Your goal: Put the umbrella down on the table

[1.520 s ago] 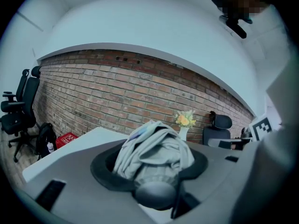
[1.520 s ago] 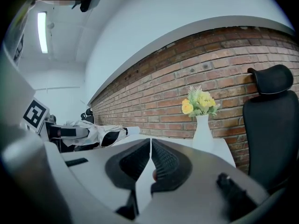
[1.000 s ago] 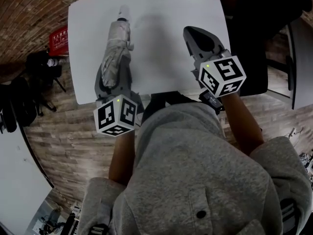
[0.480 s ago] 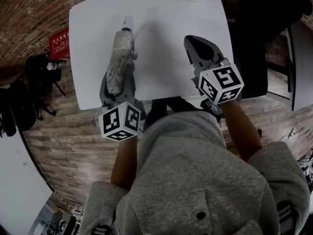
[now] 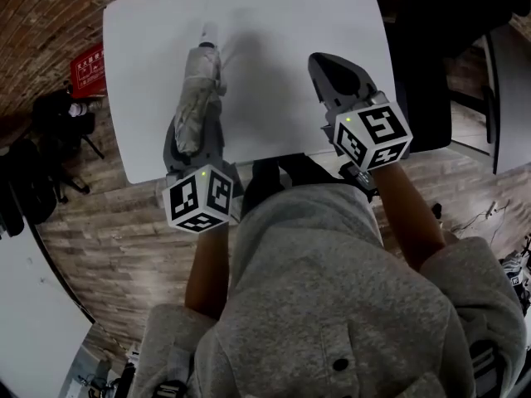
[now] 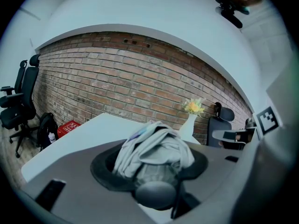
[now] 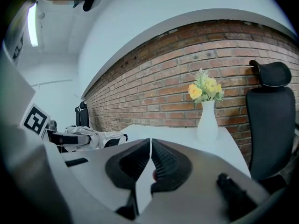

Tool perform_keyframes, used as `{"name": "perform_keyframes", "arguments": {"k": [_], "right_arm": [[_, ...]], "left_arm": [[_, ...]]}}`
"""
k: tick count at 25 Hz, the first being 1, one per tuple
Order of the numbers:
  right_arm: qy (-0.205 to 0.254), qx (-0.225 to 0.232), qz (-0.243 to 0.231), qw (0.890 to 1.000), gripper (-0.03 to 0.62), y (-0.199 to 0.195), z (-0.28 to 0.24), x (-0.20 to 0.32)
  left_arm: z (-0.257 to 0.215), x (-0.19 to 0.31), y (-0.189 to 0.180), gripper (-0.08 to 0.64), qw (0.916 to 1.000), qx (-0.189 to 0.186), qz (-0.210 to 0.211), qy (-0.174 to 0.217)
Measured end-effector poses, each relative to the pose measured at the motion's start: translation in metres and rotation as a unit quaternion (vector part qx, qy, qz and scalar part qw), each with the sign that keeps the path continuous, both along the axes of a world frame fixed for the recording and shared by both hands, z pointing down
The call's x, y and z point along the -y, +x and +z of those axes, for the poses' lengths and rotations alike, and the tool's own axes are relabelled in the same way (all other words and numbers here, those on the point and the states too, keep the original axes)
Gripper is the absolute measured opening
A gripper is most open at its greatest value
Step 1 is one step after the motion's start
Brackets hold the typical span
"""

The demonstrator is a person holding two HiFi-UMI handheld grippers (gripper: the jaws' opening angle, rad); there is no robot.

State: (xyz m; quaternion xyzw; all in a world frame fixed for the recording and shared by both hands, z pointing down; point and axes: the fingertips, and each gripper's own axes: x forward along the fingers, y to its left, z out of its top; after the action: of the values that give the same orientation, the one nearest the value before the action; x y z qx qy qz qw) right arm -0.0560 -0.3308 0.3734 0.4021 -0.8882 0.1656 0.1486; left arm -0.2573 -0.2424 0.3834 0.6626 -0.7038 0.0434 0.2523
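Note:
A folded grey umbrella lies lengthwise over the left part of the white table, its white tip pointing away from me. My left gripper is shut on the umbrella's near end; in the left gripper view the bunched grey fabric fills the space between the jaws, with the rounded dark handle end in front. My right gripper hovers over the table's right part with its jaws together and nothing between them, its ribbed pads meeting in the right gripper view.
A white vase with yellow flowers stands at the table's far edge. A black office chair is to the right of the table. A brick wall runs behind. On the wooden floor at left lie a red box and dark bags.
The left gripper and the umbrella have sunk a little toward the table. The right gripper has barely shifted.

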Motion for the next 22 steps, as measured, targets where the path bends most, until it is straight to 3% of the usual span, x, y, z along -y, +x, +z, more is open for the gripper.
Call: {"name": "perform_keyframes", "arguments": {"k": [22], "right_arm": [[-0.018,-0.016,-0.008,1.000,0.025,-0.002,0.020,-0.009]], "left_arm": [[0.055,0.002,-0.005,0.236,0.9989,0.015,0.002,-0.043]]}}
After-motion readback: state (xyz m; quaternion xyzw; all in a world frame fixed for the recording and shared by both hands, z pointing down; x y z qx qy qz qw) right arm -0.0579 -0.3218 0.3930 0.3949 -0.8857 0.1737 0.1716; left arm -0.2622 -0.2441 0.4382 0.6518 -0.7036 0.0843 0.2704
